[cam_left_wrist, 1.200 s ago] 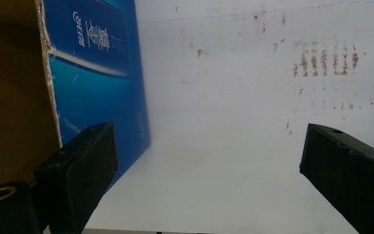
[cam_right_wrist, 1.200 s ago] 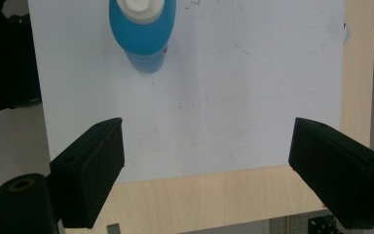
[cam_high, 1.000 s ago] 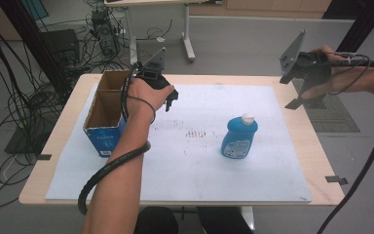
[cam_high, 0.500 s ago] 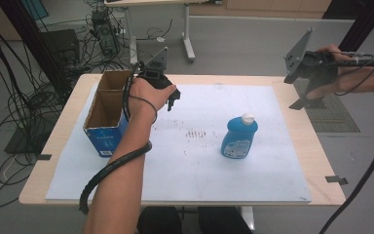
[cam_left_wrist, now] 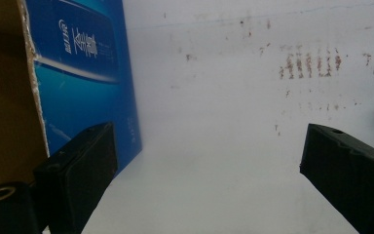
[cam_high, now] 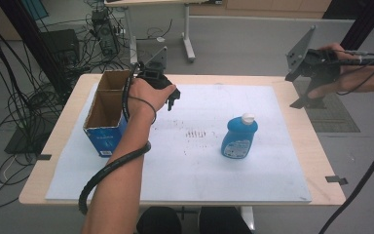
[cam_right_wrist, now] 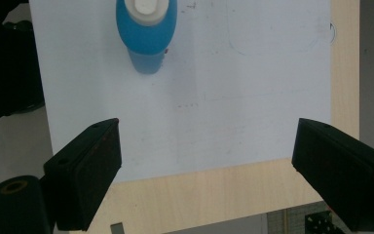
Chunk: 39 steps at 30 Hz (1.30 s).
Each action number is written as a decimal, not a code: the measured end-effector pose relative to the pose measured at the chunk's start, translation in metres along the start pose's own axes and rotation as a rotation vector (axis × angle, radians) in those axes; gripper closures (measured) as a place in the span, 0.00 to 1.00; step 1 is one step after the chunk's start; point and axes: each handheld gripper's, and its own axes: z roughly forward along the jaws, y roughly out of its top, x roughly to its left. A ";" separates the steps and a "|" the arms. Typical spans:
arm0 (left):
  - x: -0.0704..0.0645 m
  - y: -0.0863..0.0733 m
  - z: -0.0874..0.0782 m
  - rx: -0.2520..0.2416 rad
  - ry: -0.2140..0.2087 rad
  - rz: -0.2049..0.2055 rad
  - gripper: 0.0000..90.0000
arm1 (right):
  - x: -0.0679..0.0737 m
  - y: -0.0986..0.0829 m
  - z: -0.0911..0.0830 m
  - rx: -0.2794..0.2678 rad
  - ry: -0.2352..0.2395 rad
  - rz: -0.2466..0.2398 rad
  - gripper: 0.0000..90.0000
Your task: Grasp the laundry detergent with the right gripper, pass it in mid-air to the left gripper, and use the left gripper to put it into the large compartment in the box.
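One pale wooden counter (cam_high: 302, 146), spread with one large white paper sheet (cam_high: 185, 161) marked by a patch of small reddish-brown smudges (cam_high: 195, 133) near the middle. One open brown cardboard box with blue printed sides (cam_high: 106, 113), standing upright at the sheet's left edge, parted inside into two compartments. One blue plastic bottle with a white cap (cam_high: 239, 138), upright on the sheet right of centre, well apart from the box; flattened, rounded body, pale label on the front, narrow shoulders below the cap. Seen again from above in the right gripper view (cam_right_wrist: 146, 29): cap on top, blue body below, alone on the white sheet.

Two black hand-held grippers. Left gripper (cam_high: 173, 100) held low over the sheet just beside the box's right wall, jaws spread wide in the left gripper view (cam_left_wrist: 204, 180), nothing between them but bare sheet, blue box side (cam_left_wrist: 90, 73) close by one jaw. Right gripper (cam_high: 308, 95) raised above the counter's far right corner, well apart from the bottle, jaws likewise spread wide (cam_right_wrist: 207, 170) and empty, pointed down at the sheet's edge.
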 end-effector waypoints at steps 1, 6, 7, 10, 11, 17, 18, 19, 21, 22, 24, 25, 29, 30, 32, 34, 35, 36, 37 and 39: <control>0.000 0.000 0.000 0.000 0.000 0.000 0.08 | 0.000 0.000 0.000 0.000 0.000 0.000 0.11; 0.002 -0.002 0.000 0.000 0.000 -0.003 0.08 | 0.005 -0.006 0.012 -0.035 0.018 0.020 0.10; 0.002 -0.002 0.000 0.000 0.000 -0.003 0.08 | 0.005 -0.006 0.012 -0.035 0.018 0.020 0.10; 0.003 -0.003 0.000 0.000 0.000 -0.002 0.08 | 0.008 -0.010 0.024 -0.043 0.031 0.024 0.10; 0.003 -0.003 0.000 -0.001 -0.002 -0.004 0.08 | 0.009 -0.011 0.028 -0.048 0.036 0.027 0.10; 0.004 -0.005 0.003 0.001 -0.007 -0.005 0.08 | 0.017 -0.017 0.053 -0.084 0.064 0.036 0.09; 0.004 -0.005 0.004 0.001 -0.007 -0.006 0.08 | 0.019 -0.019 0.060 -0.089 0.068 0.038 0.09; 0.004 -0.005 0.004 0.001 -0.007 -0.006 0.08 | 0.020 -0.020 0.064 -0.093 0.069 0.040 0.09; 0.002 -0.006 0.007 0.001 -0.013 -0.004 0.08 | 0.022 -0.023 0.072 -0.101 0.074 0.041 0.09; 0.002 -0.006 0.007 0.004 -0.014 0.000 0.08 | 0.023 -0.025 0.075 -0.108 0.073 0.047 0.09; 0.001 -0.006 0.009 0.008 -0.016 0.005 0.08 | 0.025 -0.029 0.082 -0.118 0.066 0.056 0.09; 0.001 -0.006 0.009 0.008 -0.016 0.005 0.08 | 0.025 -0.029 0.082 -0.118 0.066 0.056 0.09; -0.003 -0.004 0.011 0.011 -0.014 0.010 0.08 | 0.031 -0.039 0.096 -0.157 0.066 0.084 0.08; -0.004 -0.004 0.011 0.009 -0.016 0.013 0.08 | 0.031 -0.039 0.096 -0.157 0.066 0.084 0.08; -0.006 -0.003 0.010 0.005 -0.017 0.016 0.08 | 0.032 -0.043 0.101 -0.183 0.065 0.101 0.07; -0.008 -0.002 0.010 0.002 -0.017 0.021 0.08 | 0.035 -0.047 0.108 -0.220 0.066 0.118 0.06; -0.008 -0.002 0.010 0.002 -0.017 0.021 0.08 | 0.035 -0.047 0.108 -0.220 0.066 0.118 0.06; -0.009 -0.001 0.010 0.005 -0.013 0.024 0.08 | 0.038 -0.049 0.115 -0.243 0.069 0.125 0.06; -0.009 -0.001 0.011 0.003 -0.013 0.023 0.08 | 0.040 -0.050 0.118 -0.256 0.071 0.129 0.06; -0.010 -0.001 0.012 0.004 -0.014 0.024 0.08 | 0.043 -0.052 0.126 -0.283 0.078 0.138 0.06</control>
